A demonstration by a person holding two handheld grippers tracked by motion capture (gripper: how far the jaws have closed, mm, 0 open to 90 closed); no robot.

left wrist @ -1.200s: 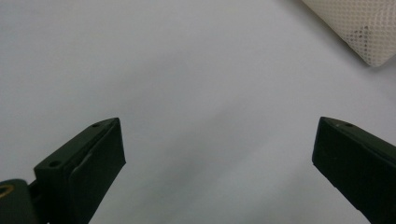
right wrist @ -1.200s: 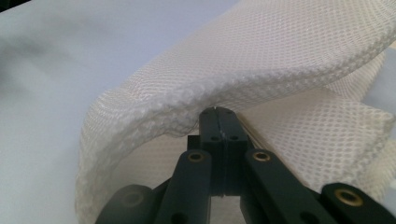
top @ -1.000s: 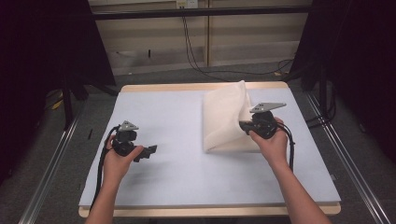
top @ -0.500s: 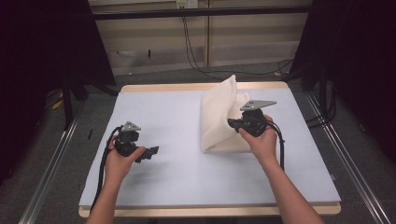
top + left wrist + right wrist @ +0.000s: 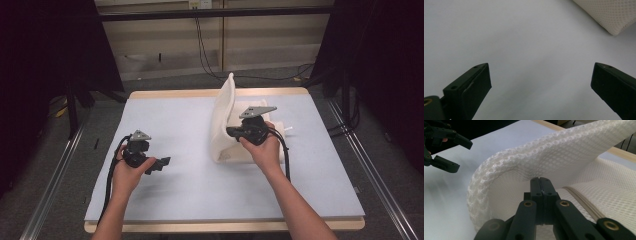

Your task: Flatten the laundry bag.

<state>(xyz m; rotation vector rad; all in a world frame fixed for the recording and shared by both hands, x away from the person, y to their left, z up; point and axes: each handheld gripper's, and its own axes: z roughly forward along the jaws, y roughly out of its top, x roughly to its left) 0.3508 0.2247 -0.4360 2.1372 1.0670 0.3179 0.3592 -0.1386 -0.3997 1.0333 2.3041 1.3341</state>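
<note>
Gripping a fold of the cream-white mesh fabric cover (image 5: 223, 120), the right claw (image 5: 231, 133) has its two black jaws pressed tight together on the cloth, as the right gripper view makes plain: the jaws meet with no gap, and the honeycomb mesh (image 5: 544, 157) curls up and over them in a thick rolled edge. A pale zip line (image 5: 584, 202) runs along the flat part of the cover beside the jaws. From above, the lifted flap stands almost upright near the far middle of the pale blue-white surface (image 5: 180, 190), while the rest of the cover lies flat under the right hand (image 5: 264, 150).

The left claw (image 5: 161, 164) sits well apart from the cover, low over the near left part of the surface, jaws spread wide with nothing between them. In the left gripper view a corner of the mesh cover (image 5: 610, 15) shows at the upper right, clear of the open jaws.
</note>
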